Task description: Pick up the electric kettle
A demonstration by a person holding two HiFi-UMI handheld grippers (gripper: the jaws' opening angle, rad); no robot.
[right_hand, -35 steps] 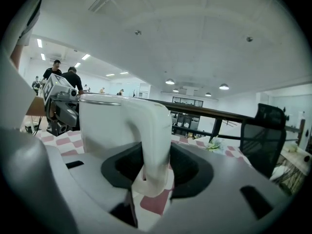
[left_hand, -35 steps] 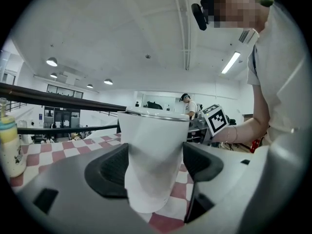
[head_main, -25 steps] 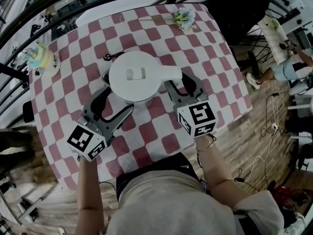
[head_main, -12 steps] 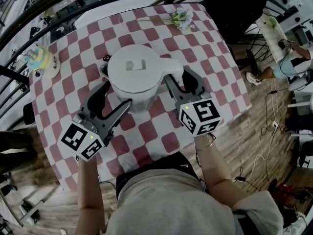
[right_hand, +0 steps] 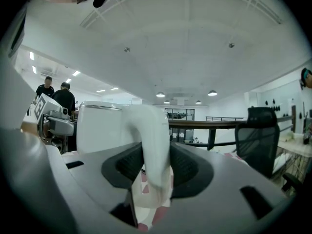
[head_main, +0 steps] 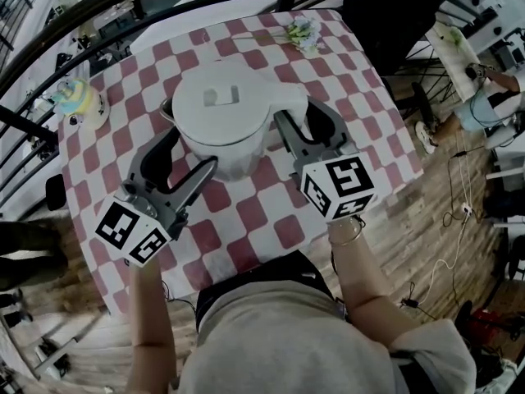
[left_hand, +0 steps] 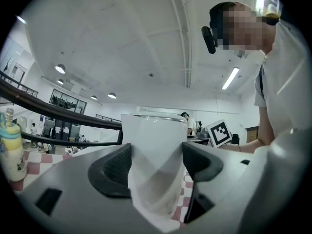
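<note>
Checkered bench (head_main: 271, 220) lies under the white kettle (head_main: 221, 113); left tongs (left_hand: 156, 165) pinch its side, right tongs (right_hand: 156, 167) clamp its handle (right_hand: 153, 130), both pairs partly spread.

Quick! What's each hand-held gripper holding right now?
Left hand-held gripper: closed on the electric kettle.
Right hand-held gripper: closed on the electric kettle's handle.

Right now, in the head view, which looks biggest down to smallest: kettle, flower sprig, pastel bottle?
Largest: electric kettle, clearly.
Next: pastel bottle and flower sprig look about alike, so I won't rank those two.
</note>
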